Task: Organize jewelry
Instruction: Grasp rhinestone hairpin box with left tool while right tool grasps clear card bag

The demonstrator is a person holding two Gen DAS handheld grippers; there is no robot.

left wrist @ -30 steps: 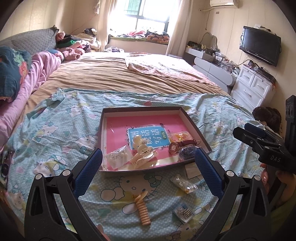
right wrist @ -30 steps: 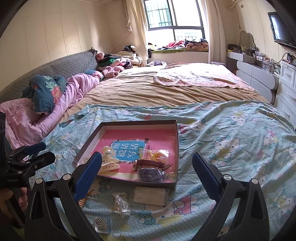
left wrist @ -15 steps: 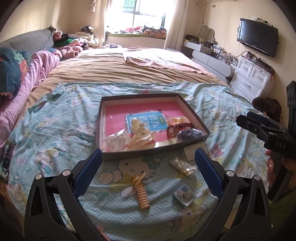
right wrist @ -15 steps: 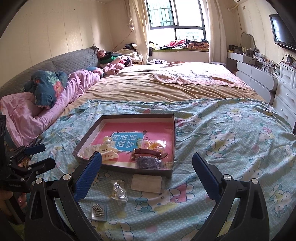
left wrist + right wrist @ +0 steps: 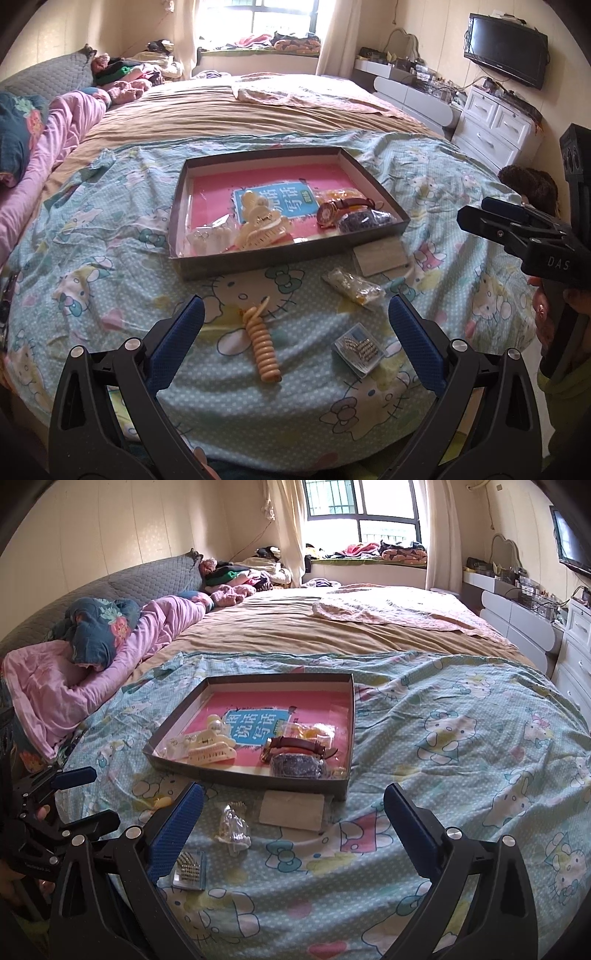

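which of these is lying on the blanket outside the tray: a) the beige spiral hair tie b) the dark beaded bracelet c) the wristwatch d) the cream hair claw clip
a: the beige spiral hair tie lies on the blanket in front of the tray, while the wristwatch, the cream hair claw clip and the dark beaded bracelet all sit inside the tray.
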